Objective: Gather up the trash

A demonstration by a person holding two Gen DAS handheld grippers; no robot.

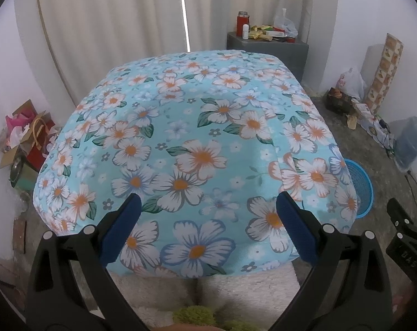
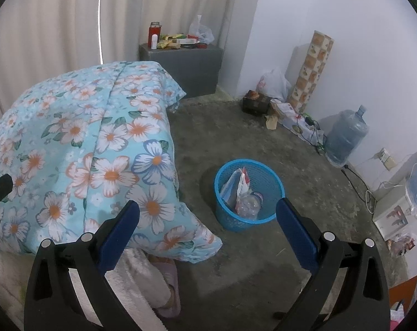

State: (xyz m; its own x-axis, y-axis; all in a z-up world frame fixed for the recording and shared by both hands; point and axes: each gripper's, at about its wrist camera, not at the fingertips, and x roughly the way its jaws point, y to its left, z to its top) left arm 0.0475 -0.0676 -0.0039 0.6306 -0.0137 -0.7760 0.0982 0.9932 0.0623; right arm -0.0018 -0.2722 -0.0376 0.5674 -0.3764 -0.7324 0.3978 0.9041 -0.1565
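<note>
The left tool [image 1: 208,209] hangs released, empty, over the desk's floral cloth [image 1: 180,127]. The right tool [image 2: 208,215] is likewise spread wide and empty, above the concrete floor [image 2: 263,262] near one blue basket [image 2: 271,182] holding crumpled bags and a plastic bottle [image 2: 249,204].

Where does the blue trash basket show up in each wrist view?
Left wrist: the blue trash basket sits at the right edge, half hidden behind the floral cloth.
Right wrist: basket on the floor at lower centre, fully visible, wrappers inside.
Shared landmark: the grey box by the curtain, with a red flask on top.
</note>
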